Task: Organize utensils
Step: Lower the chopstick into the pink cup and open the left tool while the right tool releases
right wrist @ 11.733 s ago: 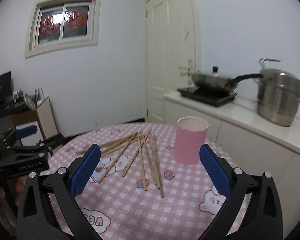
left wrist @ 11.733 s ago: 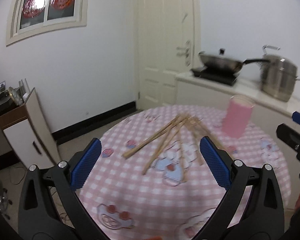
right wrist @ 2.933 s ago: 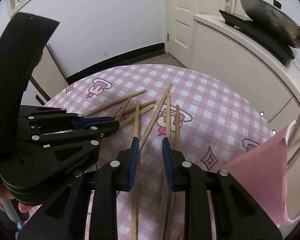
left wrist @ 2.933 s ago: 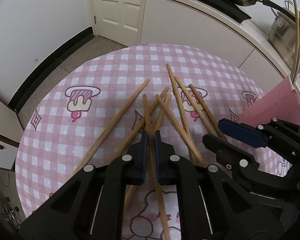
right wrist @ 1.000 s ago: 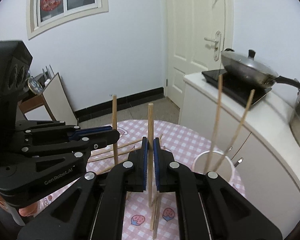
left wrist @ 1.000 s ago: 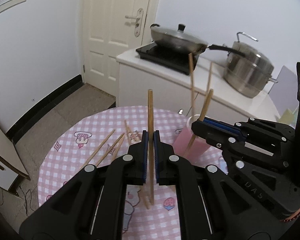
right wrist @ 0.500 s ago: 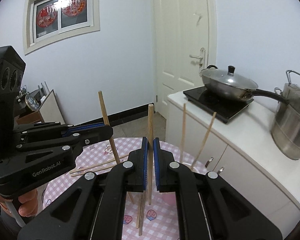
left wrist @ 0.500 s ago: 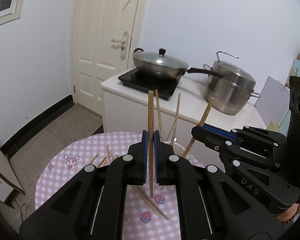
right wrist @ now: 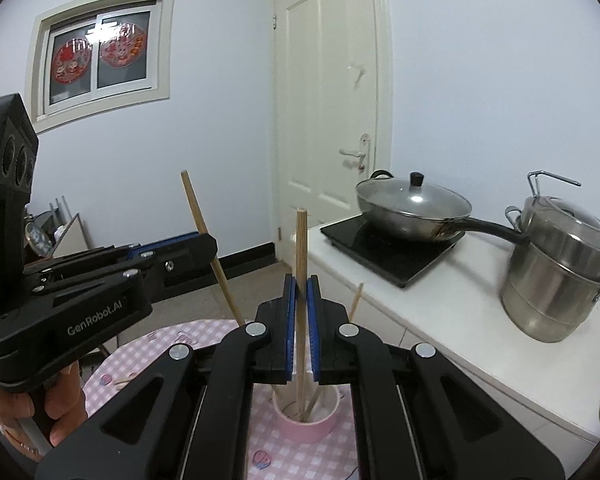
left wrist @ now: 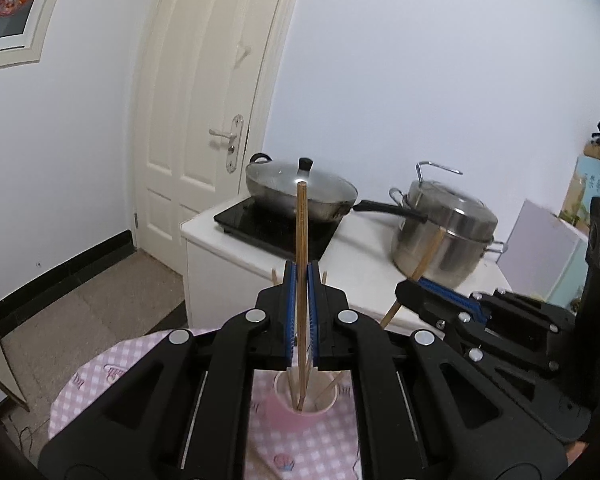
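A cream panelled door [right wrist: 328,120] with a metal lever handle [right wrist: 354,153] stands shut in the far wall. Left of it, high on the wall, a cream-framed window [right wrist: 100,52] carries two round red paper cut-outs. To the right, a white kitchen counter [right wrist: 480,344] runs along the wall. On its far end lies a flat black induction hob [right wrist: 388,246], and on the hob sits a steel wok with a glass lid and black knob [right wrist: 414,204], its black handle pointing right. Just beside that handle stands a tall stainless steel steamer pot [right wrist: 562,268] with a wire bail. A black skirting board [left wrist: 56,270] edges the grey floor [left wrist: 100,304].
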The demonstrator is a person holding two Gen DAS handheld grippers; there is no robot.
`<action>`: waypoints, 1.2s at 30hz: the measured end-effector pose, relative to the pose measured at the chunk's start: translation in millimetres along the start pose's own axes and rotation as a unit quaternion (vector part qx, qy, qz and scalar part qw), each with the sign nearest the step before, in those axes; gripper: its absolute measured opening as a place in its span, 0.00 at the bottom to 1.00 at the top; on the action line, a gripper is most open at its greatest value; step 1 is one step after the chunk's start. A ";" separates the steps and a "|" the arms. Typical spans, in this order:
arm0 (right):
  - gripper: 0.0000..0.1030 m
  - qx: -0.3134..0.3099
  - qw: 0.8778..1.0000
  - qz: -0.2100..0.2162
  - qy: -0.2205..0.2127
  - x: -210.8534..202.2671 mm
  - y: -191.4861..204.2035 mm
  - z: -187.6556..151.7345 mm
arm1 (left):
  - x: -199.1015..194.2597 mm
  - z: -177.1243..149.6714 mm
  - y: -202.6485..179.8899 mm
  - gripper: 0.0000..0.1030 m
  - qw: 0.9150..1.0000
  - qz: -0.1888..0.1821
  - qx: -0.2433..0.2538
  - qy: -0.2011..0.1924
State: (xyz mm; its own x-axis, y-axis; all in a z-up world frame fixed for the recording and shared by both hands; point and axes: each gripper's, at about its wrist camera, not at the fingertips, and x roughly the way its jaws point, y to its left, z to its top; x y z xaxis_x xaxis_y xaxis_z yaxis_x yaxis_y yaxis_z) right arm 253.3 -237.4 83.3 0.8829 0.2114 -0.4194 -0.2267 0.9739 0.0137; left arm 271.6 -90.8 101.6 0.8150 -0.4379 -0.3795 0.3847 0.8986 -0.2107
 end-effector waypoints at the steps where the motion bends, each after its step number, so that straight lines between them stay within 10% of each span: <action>1: 0.04 0.002 1.000 0.000 0.000 2.3 -1.7 -1.9 | 5.1 -1.3 -1.0 0.06 1.000 -0.002 -0.002 -0.003; 36: 0.05 0.060 0.995 -0.003 0.077 42.8 -29.7 -77.2 | 69.4 -94.4 20.2 0.06 0.995 0.018 0.026 0.095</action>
State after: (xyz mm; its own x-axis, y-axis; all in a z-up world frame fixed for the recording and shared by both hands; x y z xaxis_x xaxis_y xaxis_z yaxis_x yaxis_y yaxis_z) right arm 266.1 -263.6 -5.1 0.8088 0.1992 -0.5533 -0.1626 0.9800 0.1150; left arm 295.0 -105.5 -14.1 0.7339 -0.3986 -0.5499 0.3831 0.9115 -0.1494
